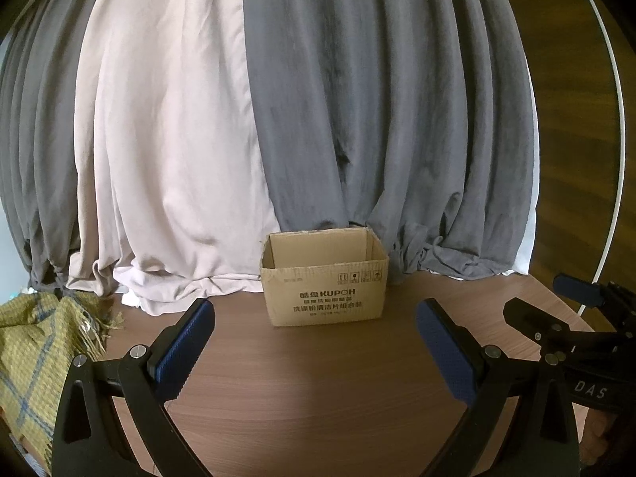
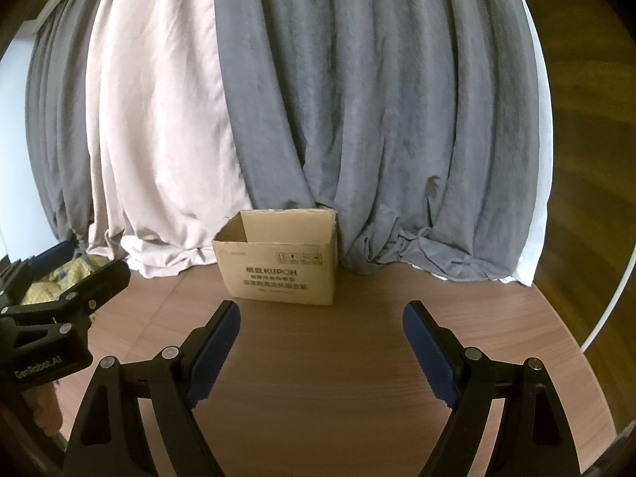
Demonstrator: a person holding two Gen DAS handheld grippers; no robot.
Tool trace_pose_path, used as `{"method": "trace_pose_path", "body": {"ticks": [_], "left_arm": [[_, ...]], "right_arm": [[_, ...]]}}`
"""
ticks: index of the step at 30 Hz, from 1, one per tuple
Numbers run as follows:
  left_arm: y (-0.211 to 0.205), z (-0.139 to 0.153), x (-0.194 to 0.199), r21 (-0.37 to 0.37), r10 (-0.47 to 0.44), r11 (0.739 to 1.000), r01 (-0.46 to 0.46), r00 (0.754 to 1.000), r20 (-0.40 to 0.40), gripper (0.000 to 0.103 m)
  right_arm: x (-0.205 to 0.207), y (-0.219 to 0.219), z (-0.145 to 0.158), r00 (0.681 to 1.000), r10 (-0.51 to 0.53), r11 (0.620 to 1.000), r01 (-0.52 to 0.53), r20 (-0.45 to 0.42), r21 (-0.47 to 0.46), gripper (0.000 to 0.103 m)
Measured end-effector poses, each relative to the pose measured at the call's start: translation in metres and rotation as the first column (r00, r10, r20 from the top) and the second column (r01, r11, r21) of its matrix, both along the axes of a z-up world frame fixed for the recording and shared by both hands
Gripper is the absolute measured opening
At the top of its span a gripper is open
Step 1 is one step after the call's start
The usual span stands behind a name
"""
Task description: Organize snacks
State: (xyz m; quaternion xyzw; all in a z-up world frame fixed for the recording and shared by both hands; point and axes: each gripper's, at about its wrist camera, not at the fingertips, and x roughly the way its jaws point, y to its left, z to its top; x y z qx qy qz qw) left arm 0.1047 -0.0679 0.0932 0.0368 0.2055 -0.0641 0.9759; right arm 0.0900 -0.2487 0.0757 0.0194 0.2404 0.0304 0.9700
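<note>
A cardboard box [image 1: 324,278] stands upright at the far side of the round wooden table [image 1: 318,377], its top open and its back against the grey and cream curtains [image 1: 278,99]. No snacks show in either view. What can be seen of the inside of the box is bare wall; its floor is hidden by the near wall, so whether anything lies in it cannot be told. That fits either snacks already packed away low in the box or snacks lying somewhere out of view.

The left gripper [image 1: 316,314] hovers over the near part of the table with its blue-padded fingers [image 1: 187,349] spread wide and nothing between them. The right gripper [image 2: 321,316] sits just beside it — likewise spread wide, holding nothing. Each shows at the edge of the other's view, so the two are close together. A yellow checked blanket [image 1: 35,349] with a fringe lies at the left edge of the table.

Risks, as I judge them: the box looks light and could slide or tip into the curtains if a finger catches its near wall. The two grippers could knock each other if both reach forward at once. The blanket fringe could snag a finger that swings left.
</note>
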Motion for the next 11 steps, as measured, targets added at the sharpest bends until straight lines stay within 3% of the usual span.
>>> {"method": "trace_pose_path", "body": {"ticks": [11], "left_arm": [[0.0008, -0.0020, 0.0016, -0.002, 0.004, 1.000, -0.004, 1.000, -0.006, 0.103]], "right_arm": [[0.0010, -0.0004, -0.0004, 1.000, 0.001, 1.000, -0.001, 0.000, -0.001, 0.085]]}}
